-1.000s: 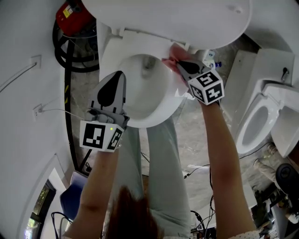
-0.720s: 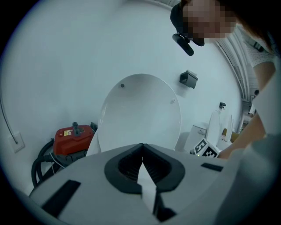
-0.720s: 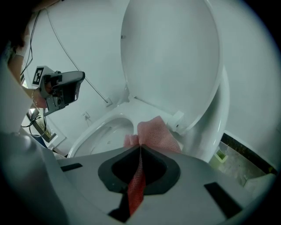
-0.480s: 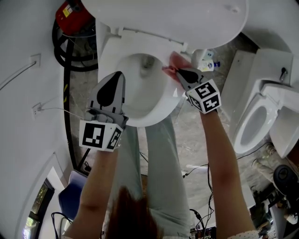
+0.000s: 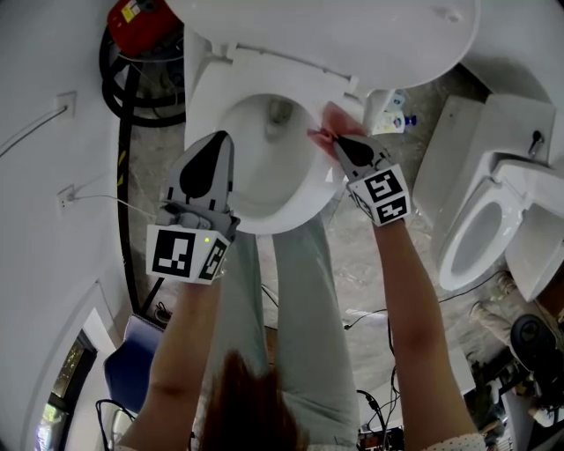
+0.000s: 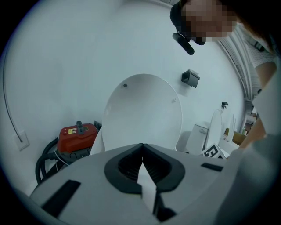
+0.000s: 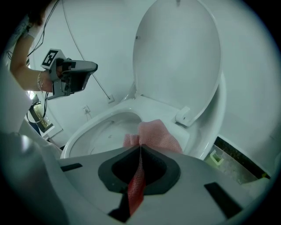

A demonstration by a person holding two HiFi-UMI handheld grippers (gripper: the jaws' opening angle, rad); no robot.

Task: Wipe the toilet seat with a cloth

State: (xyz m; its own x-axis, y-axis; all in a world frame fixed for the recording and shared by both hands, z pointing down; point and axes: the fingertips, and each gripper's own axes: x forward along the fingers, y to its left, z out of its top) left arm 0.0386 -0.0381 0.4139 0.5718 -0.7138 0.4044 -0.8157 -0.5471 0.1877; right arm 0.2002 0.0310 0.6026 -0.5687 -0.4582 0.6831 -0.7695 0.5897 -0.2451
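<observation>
The right gripper [image 7: 140, 148] has its jaws pinched on a pink cloth [image 7: 154, 133]. A red strip of the cloth runs down between the pads, and its bunched end lies on the far right part of the toilet seat [image 7: 85, 129], near the hinge. In the head view the gripper's body covers most of the cloth, so how much of it touches the seat is hard to tell. The left gripper [image 5: 224, 141] is held in the air at the near left of the toilet, its jaws pressed together on nothing. The raised lid [image 5: 352, 35] is cut off at the top edge, as is a red vacuum [image 5: 139, 19] at the far left. Small bottles [image 5: 394, 110] on the floor right of the toilet are too small to make out. A second toilet [image 5: 489, 220] stands at the right, partly out of frame
</observation>
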